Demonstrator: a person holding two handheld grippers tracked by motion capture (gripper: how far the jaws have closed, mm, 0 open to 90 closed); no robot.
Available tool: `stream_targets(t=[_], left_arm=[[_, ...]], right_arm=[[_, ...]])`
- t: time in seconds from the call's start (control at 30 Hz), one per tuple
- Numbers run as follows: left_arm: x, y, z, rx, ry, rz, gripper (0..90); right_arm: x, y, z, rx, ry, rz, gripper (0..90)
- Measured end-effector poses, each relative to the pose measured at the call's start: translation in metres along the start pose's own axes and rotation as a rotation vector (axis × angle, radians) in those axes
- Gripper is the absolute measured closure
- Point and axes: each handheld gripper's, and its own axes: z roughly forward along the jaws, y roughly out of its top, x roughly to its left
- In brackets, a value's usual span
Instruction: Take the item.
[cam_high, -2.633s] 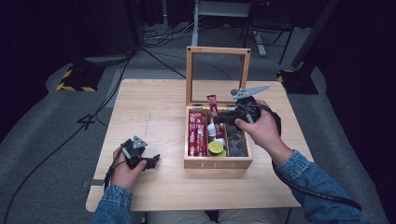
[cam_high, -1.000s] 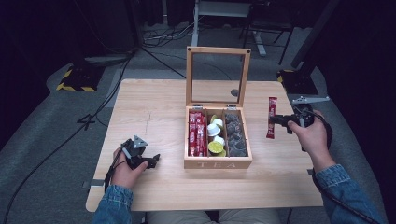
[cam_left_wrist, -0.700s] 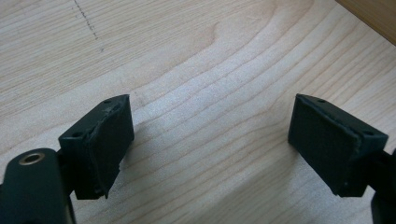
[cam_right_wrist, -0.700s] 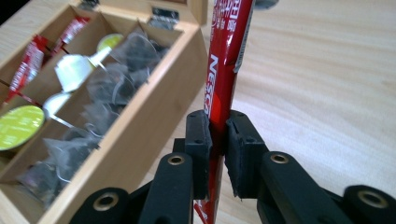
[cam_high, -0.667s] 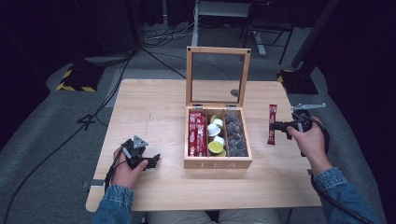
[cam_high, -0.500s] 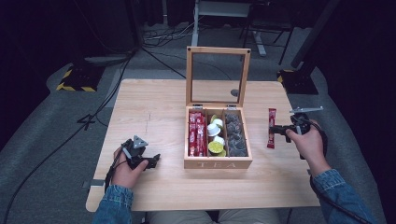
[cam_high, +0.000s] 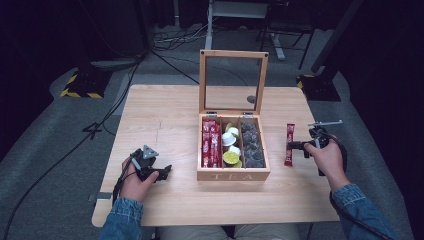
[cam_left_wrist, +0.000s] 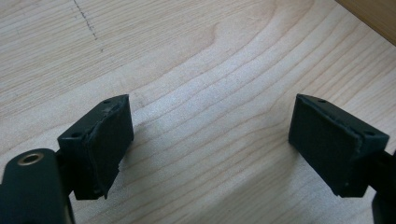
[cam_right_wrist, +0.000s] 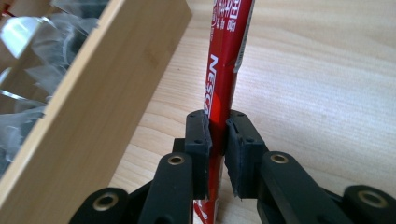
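While the right gripper (cam_right_wrist: 218, 140) pinches the red stick (cam_high: 289, 145) just right of the box (cam_high: 233, 175), low over the counter (cam_high: 165, 115), lay it flat before releasing; left gripper (cam_left_wrist: 210, 144) sits wide open, empty.

Left gripper (cam_high: 161, 172) jaws spread, right gripper (cam_high: 295, 146) jaws clamped
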Motion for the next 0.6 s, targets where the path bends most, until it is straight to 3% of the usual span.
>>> stream_targets(t=[0.1,0.33,0.43,0.6], left_arm=[[-0.0003,0.0006,0.0007,0.001,-0.001,-0.003,13.5],[-0.0007,0.0019,0.0021,0.002,0.0,-0.004,12.7],[-0.0003,0.0025,0.0025,0.003,-0.001,0.003,12.2],[-0.0008,0.0037,0.0039,0.003,-0.003,0.0,11.5]], right_arm=[[-0.0033,-0.0026,0.0033,0.004,0.014,0.03,79.9],[-0.0054,-0.0065,0.0082,0.021,0.004,0.045,78.7],[-0.0061,-0.0074,0.0088,0.018,-0.01,0.042,69.8],[-0.0055,-0.0066,0.0057,0.005,-0.045,0.007,62.7]])
